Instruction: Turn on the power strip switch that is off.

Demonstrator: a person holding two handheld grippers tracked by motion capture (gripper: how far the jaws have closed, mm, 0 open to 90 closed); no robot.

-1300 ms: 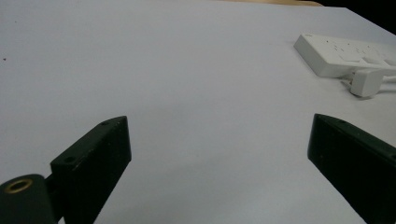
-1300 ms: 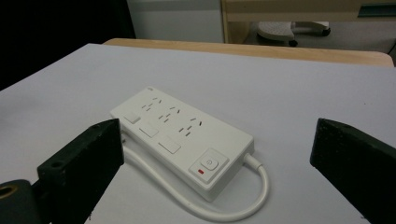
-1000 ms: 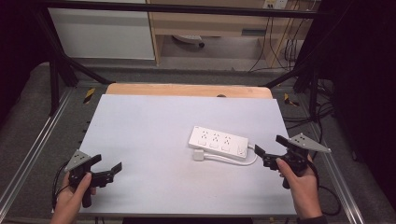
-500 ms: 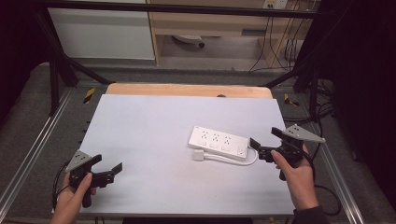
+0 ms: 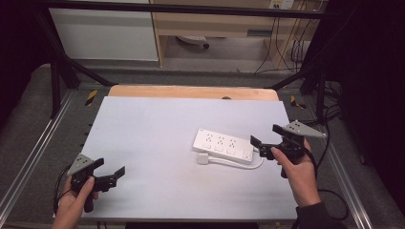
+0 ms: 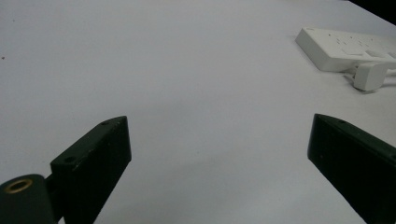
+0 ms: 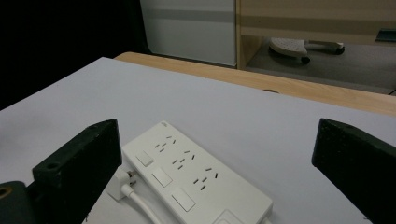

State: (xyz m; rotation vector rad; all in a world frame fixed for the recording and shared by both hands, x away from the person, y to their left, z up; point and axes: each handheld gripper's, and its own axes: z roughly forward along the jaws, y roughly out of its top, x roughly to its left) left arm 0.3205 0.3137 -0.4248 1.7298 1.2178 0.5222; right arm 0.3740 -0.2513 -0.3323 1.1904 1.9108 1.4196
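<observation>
Power strip [image 7: 194, 182] switches face the right hand-held gripper [image 7: 215, 154] view.

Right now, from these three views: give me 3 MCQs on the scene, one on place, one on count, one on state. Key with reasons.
1. Where does the power strip lie on the white table?
A. right half, near the right gripper
B. far left corner
C. beside the left gripper

2. How many rocker switches show on the strip in the right gripper view?
A. one
B. three
C. six

3. How do the right gripper's jaws stand?
A. shut on the plug
B. shut on the cable
C. open, holding nothing

Key:
1 A: in the high view the strip sits right of centre, just ahead of the right gripper.
2 B: three square switches line one long edge, each beside a socket group.
3 C: in the right gripper view the jaws stand wide apart with the strip between and beyond them, untouched.
</observation>
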